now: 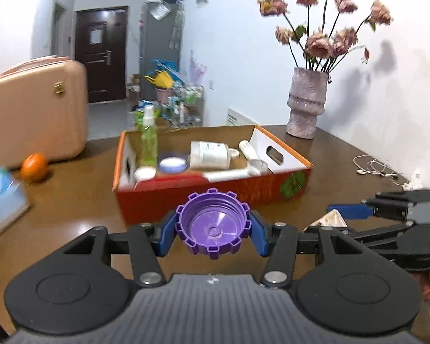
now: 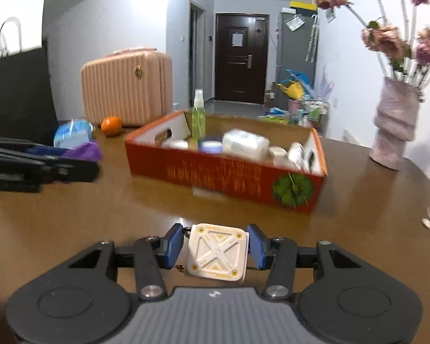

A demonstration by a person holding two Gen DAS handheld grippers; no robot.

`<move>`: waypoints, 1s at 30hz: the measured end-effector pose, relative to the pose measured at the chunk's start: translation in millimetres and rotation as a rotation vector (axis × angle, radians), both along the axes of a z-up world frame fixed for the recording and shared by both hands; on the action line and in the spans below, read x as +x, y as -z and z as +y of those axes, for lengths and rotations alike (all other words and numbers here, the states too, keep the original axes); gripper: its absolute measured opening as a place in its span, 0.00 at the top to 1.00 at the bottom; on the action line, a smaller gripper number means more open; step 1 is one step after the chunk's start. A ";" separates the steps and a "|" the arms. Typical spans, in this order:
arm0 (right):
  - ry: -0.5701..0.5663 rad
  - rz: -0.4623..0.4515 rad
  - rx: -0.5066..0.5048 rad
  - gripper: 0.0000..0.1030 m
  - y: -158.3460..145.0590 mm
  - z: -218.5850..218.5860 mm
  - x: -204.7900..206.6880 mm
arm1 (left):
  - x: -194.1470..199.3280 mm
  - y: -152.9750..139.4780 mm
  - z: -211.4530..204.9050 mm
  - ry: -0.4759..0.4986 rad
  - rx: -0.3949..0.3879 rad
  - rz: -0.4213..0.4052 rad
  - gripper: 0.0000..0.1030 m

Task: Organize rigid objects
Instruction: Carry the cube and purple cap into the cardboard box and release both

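Left gripper (image 1: 213,230) was clamped across the notched purple plastic cap (image 1: 213,225); right gripper (image 2: 215,248) was clamped on the flat white square plastic lid (image 2: 216,253). Both were held above the brown table (image 2: 100,215), short of the red cardboard box (image 2: 223,172), presumably for dropping in.

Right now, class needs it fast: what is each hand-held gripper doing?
Left hand-held gripper: closed on the purple cap.
Right hand-held gripper: closed on the white square piece.
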State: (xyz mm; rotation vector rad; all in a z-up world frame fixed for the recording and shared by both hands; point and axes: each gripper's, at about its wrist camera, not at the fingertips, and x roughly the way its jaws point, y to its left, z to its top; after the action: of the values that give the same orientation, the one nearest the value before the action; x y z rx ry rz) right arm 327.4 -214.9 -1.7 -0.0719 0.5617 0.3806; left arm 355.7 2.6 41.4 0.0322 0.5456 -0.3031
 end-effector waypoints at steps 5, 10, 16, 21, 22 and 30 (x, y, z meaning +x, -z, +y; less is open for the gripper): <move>-0.034 0.069 0.048 0.54 -28.5 5.2 100.3 | 126.7 -1.5 -9.3 0.006 0.038 0.156 0.48; -0.010 0.234 0.062 0.54 -28.8 21.3 225.0 | 218.6 17.0 -12.5 -0.062 0.027 0.285 0.48; 0.063 0.278 -0.101 0.54 -0.1 52.1 302.3 | 265.1 42.1 -15.2 -0.092 0.064 0.342 0.48; 0.033 0.270 -0.091 0.52 13.6 53.0 312.7 | 276.4 61.2 -5.3 -0.100 0.008 0.410 0.44; 0.021 0.298 -0.080 0.51 17.1 51.2 313.9 | 274.7 62.1 -3.5 -0.089 -0.007 0.416 0.43; 0.011 0.336 -0.016 0.44 6.0 30.4 308.5 | 253.2 29.1 -1.3 -0.105 0.010 0.368 0.28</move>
State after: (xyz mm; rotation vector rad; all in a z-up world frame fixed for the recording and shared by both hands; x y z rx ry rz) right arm 635.9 -184.5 -7.7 -0.0198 0.8967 0.3802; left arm 608.9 1.2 12.3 -0.0433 0.9110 -0.2042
